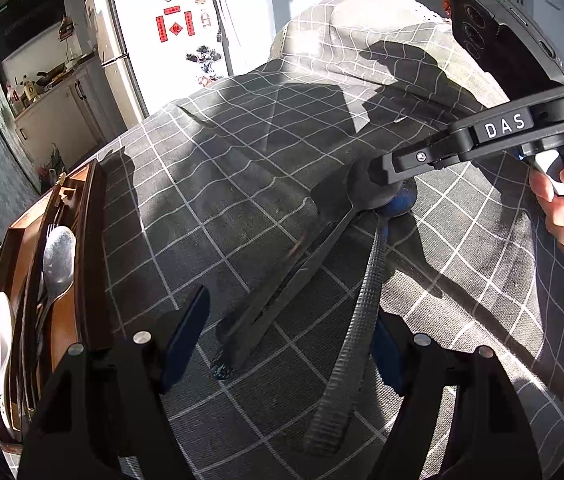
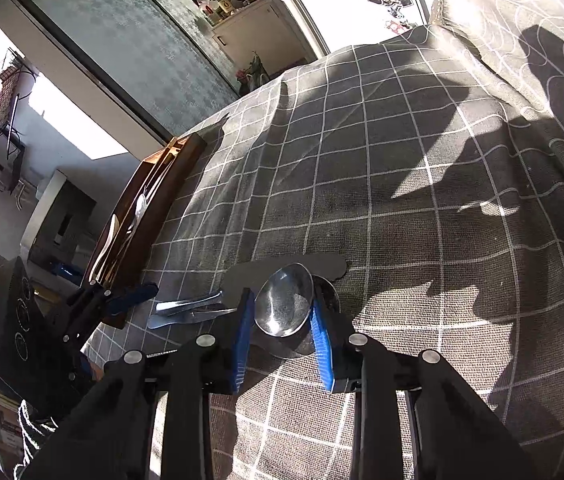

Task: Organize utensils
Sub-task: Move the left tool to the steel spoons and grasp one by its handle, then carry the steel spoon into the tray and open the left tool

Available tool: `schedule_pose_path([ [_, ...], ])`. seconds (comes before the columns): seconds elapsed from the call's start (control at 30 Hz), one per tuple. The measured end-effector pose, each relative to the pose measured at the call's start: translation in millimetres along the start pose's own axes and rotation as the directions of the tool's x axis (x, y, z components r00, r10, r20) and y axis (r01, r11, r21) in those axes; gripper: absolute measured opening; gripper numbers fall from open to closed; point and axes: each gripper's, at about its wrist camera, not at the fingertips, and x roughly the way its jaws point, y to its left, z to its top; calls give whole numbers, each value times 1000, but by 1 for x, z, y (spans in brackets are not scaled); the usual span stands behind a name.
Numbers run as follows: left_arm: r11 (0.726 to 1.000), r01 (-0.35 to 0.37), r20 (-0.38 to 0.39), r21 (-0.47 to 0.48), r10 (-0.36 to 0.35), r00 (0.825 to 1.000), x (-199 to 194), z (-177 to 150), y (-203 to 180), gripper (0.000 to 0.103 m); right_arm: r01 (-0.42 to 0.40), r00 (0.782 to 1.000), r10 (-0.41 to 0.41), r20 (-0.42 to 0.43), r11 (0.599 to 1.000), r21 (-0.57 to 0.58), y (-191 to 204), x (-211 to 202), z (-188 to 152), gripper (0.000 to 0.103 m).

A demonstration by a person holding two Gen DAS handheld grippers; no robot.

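My right gripper [image 2: 282, 316] is shut on the bowl of a metal spoon [image 2: 283, 306], its blue pads on either side of the bowl, just above the checked tablecloth. In the left wrist view the spoon's long textured handle [image 1: 355, 328] runs toward the camera and the right gripper [image 1: 385, 178] clamps its far end. My left gripper [image 1: 289, 328] is open, with the handle close to its right finger. More cutlery [image 2: 190, 310] lies on the cloth left of the spoon. A wooden utensil tray [image 1: 90, 240] at the left holds a spoon [image 1: 58, 260], forks and other utensils.
The table is covered by a grey checked cloth [image 1: 242, 152] with strong shadows. The tray [image 2: 186, 160] sits along the table's left edge. A fridge [image 1: 170, 28] and kitchen counter [image 1: 54, 104] stand beyond the table. A cloth-covered chair back [image 1: 361, 28] rises at the far side.
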Motion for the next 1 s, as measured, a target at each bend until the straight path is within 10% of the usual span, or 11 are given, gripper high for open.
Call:
schedule_pose_path([
  [0.73, 999, 28, 88, -24, -26, 996, -39, 3, 6, 80, -180, 973, 189, 131, 981, -78, 34, -59, 11, 2],
  [0.87, 999, 7, 57, -35, -5, 998, -30, 2, 12, 57, -221, 963, 232, 136, 971, -93, 46, -68, 12, 2],
  [0.93, 999, -9, 60, -50, 12, 998, -29, 0, 17, 19, -222, 961, 235, 143, 969, -105, 53, -73, 15, 2],
  [1.0, 996, -16, 76, -84, 22, 997, -32, -1, 25, 15, -226, 960, 241, 142, 967, -117, 61, -73, 20, 2],
])
